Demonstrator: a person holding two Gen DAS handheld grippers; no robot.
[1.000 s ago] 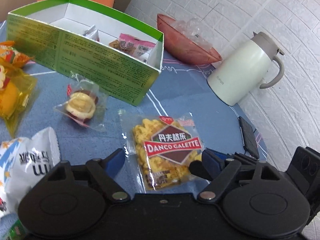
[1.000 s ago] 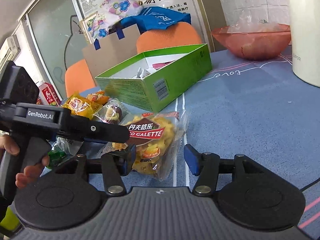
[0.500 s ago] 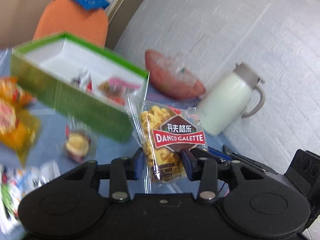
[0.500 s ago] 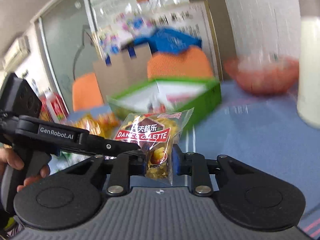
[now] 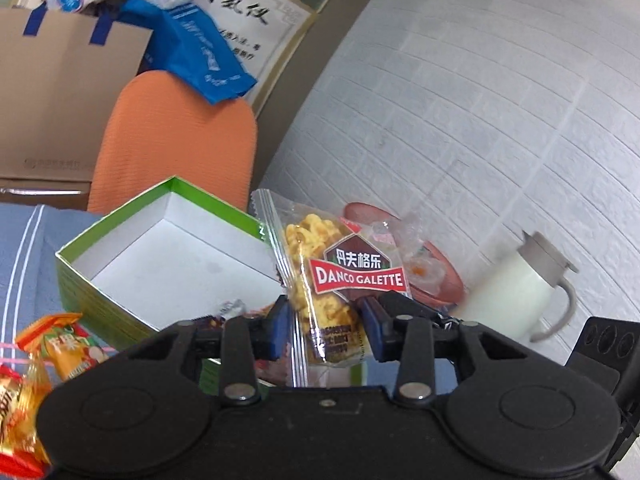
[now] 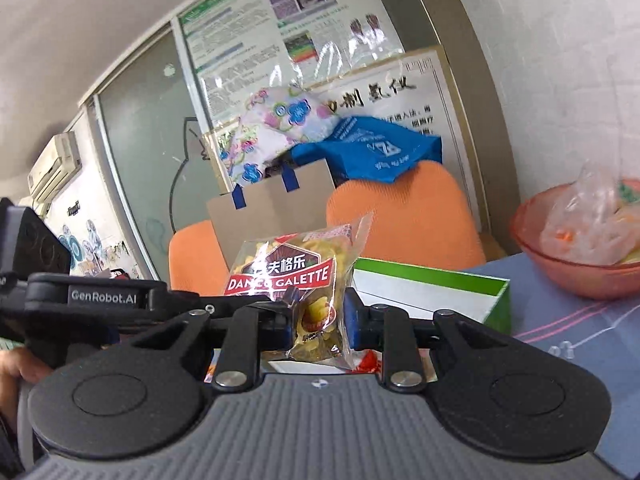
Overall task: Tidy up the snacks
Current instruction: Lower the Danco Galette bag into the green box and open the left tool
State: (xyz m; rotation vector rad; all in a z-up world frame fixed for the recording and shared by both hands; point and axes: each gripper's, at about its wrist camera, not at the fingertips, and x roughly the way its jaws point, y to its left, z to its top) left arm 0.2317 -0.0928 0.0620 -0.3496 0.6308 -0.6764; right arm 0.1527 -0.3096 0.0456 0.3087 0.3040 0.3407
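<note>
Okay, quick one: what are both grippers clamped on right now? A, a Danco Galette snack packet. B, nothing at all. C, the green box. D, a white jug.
A: the left gripper and the right gripper each pinch the Danco Galette packet between blue pads.

The left gripper (image 5: 324, 330) was a black plastic tool with two round housings side by side, slim linkage arms fixed by silver screws, and blue pads on its fingertips (image 5: 276, 330). The right gripper (image 6: 318, 320) had the same black discs, silver pivot screws and blue pads, but a grey ribbed body between them (with a small emblem at its front edge). From the right wrist view, the left tool's side arm read "GenRobot.AI" in white, a black block with round recesses sat on it, and a hand (image 6: 16, 372) showed at its handle.
</note>
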